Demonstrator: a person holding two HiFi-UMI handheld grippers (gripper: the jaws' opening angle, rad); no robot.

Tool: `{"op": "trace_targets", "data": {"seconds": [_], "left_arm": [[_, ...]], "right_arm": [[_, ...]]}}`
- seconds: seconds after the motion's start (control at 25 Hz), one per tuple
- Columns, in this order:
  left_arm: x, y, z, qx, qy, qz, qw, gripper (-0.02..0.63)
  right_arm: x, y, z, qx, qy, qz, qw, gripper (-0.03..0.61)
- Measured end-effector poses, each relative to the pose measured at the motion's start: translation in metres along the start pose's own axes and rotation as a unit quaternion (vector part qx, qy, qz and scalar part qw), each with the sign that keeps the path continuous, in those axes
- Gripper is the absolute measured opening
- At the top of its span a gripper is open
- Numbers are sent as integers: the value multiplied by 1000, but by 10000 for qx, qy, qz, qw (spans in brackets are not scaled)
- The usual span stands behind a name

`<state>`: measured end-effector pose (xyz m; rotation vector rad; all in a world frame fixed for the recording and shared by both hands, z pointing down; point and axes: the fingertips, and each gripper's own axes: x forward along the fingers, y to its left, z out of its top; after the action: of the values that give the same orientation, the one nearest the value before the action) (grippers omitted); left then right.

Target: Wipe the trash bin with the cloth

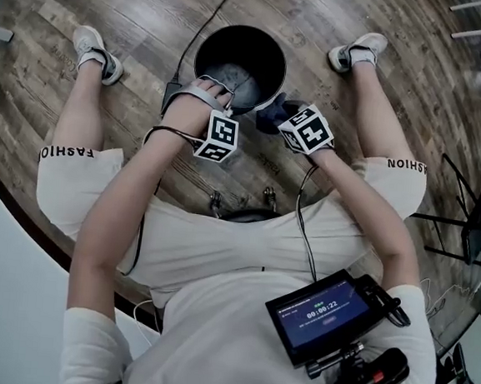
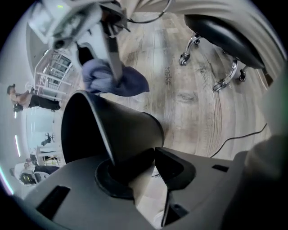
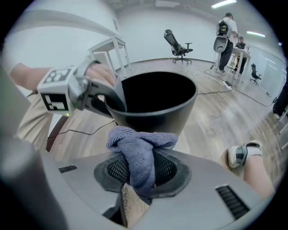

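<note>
Pinching the cloth (image 3: 135, 143), right gripper (image 3: 141, 177) hangs beside the bin (image 1: 235, 57). Left gripper (image 2: 141, 173) jaws spread, straddling its near rim. Cable (image 1: 214, 17) trails far; shoes (image 1: 94, 49) flank left and right.

Landmark: rolling stool (image 1: 267, 198), standing on a wood-plank floor (image 1: 55, 12). Beyond the stool a black cable (image 1: 206, 25) trails across the planks, with a left sneaker (image 1: 94, 49) and a right sneaker (image 1: 358, 48) out to either side of it. On the near side of the stool, to its right, sits a small monitor (image 1: 328, 313) with a blue screen; a black stand frame (image 1: 464, 223) is farther right.
</note>
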<state>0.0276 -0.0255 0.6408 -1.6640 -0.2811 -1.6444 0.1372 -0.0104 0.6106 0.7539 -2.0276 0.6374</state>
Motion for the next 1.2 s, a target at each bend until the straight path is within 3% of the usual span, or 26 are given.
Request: {"op": "trace_targets", "data": {"seconds": [0.12, 0.24, 0.88, 1.2], "left_arm": [[4, -3, 7, 161, 17, -3, 9999, 140], [7, -5, 10, 111, -23, -41, 9999, 137], [2, 5, 17, -88, -29, -108, 9999, 133], [3, 4, 20, -160, -61, -115, 9998, 135]], "right_arm": [[-18, 5, 26, 28, -216, 14, 9998, 107], [-8, 2, 26, 27, -51, 13, 10000, 107], [145, -17, -60, 394, 818, 64, 9958, 107], [165, -20, -86, 1190, 619, -80, 9909, 107]]}}
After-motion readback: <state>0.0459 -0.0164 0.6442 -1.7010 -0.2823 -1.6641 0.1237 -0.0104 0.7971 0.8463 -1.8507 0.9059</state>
